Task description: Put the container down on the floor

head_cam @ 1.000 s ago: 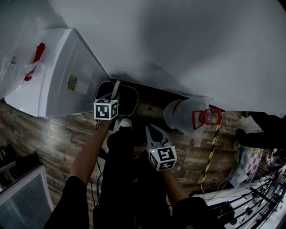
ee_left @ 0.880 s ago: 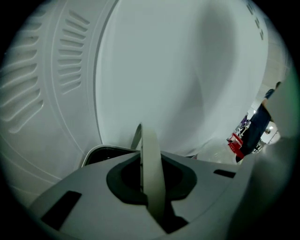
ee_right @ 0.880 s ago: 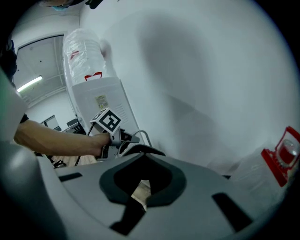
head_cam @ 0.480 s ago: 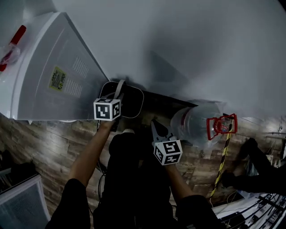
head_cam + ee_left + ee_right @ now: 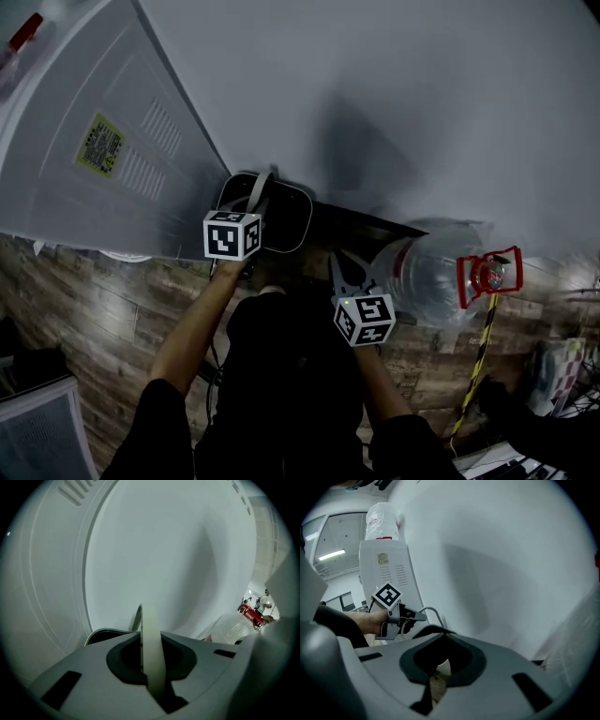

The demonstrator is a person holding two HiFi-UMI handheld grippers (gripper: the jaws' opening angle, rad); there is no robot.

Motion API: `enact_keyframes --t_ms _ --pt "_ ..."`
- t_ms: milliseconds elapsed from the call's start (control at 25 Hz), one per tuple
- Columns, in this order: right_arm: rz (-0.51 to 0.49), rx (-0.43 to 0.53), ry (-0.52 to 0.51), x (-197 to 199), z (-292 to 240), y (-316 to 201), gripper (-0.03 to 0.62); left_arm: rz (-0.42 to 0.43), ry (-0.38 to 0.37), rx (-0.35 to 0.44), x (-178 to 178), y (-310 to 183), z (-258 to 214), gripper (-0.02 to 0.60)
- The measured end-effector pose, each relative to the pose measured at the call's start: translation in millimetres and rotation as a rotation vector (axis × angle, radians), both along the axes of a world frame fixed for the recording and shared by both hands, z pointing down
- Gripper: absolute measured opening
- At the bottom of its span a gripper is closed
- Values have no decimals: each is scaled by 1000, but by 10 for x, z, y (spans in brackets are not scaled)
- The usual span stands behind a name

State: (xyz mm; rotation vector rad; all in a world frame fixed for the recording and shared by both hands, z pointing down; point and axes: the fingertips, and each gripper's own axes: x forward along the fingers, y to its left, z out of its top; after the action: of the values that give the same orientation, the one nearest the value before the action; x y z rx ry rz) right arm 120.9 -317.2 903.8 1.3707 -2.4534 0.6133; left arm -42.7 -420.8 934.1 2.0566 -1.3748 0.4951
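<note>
The container (image 5: 292,217) is a dark bin with a rounded pale rim, seen from above close to the white wall. Its pale bail handle (image 5: 255,190) stands up from it, and my left gripper (image 5: 253,202) is shut on that handle. In the left gripper view the handle (image 5: 150,641) runs upright between the jaws, with the container's rim (image 5: 101,632) behind. My right gripper (image 5: 341,262) hangs to the right of the container, above my dark clothing, jaws together with nothing in them. The right gripper view shows the left gripper (image 5: 401,616) on the wire handle.
A white cabinet-like dispenser (image 5: 103,159) stands at the left against the wall. A large clear water bottle (image 5: 427,277) with a red cap handle (image 5: 489,274) lies at the right. The wood-plank floor (image 5: 84,300) is below, and a yellow-black striped pole (image 5: 476,375) is at the right.
The head view has swung, so the white dispenser looms larger and the bottle sits further right. The left gripper keeps its hold on the handle. The right gripper has drifted slightly right.
</note>
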Motion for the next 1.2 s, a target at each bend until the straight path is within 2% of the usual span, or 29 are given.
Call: enact_keyframes --t_ms 240,600,1000,1200 --pt "-2 23 -13 -64 107 93 12 0 -29 -11 -59 66 135 41" --pt "0 49 -11 -107 141 185 12 -5 -32 -26 -200 99 292 41" --pt "-1 41 -10 -42 187 330 12 -13 -41 -84 -228 271 687 41" --pt "5 34 -18 17 218 327 12 -16 -53 -74 -247 273 725 43"
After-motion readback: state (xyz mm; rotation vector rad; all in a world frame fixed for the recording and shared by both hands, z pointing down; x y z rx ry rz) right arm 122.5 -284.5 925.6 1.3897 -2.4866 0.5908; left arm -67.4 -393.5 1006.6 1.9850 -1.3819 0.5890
